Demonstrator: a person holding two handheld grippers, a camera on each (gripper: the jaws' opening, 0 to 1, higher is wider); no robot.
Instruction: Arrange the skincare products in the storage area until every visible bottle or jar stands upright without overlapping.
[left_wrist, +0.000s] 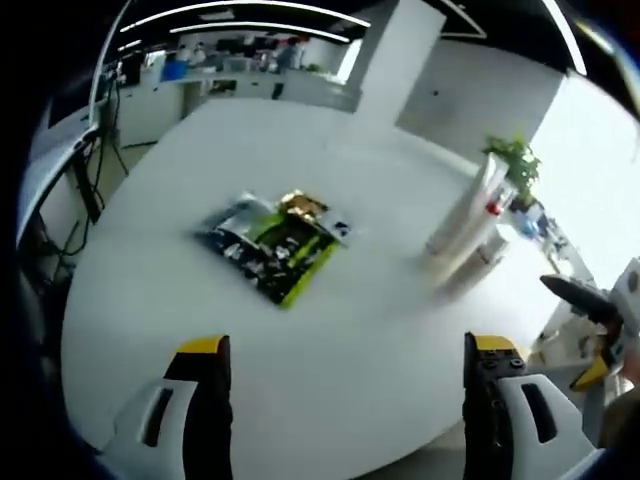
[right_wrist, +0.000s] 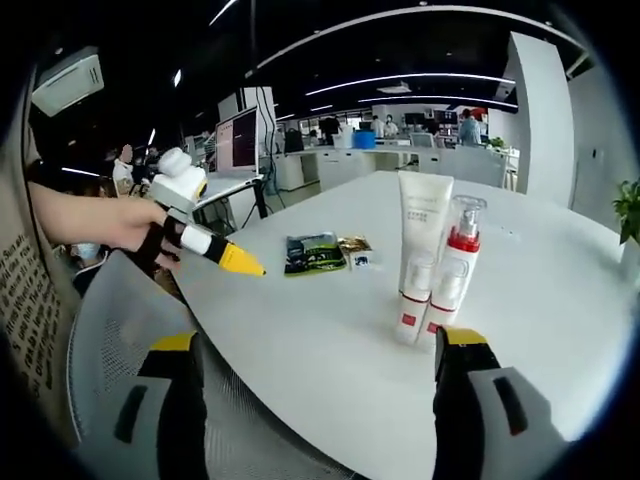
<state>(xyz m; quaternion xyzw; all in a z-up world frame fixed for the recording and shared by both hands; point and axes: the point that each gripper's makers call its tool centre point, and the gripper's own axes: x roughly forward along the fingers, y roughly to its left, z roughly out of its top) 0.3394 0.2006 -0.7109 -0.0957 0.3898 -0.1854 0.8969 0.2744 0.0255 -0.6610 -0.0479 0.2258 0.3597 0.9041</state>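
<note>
My right gripper (right_wrist: 310, 400), jaws wide, faces the tall, top-heavy white plastic pump bottle (right_wrist: 452, 268) beside the white tube (right_wrist: 421, 225); I would grip mid-body.

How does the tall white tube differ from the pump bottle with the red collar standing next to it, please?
The white tube is opaque, broad and flat-topped, while the pump bottle is slimmer and has a clear cap above a red collar. The white tube stands a little farther back; the pump bottle is nearer the right gripper. Both stand upright on the white table, close together among smaller white bottles.
</note>
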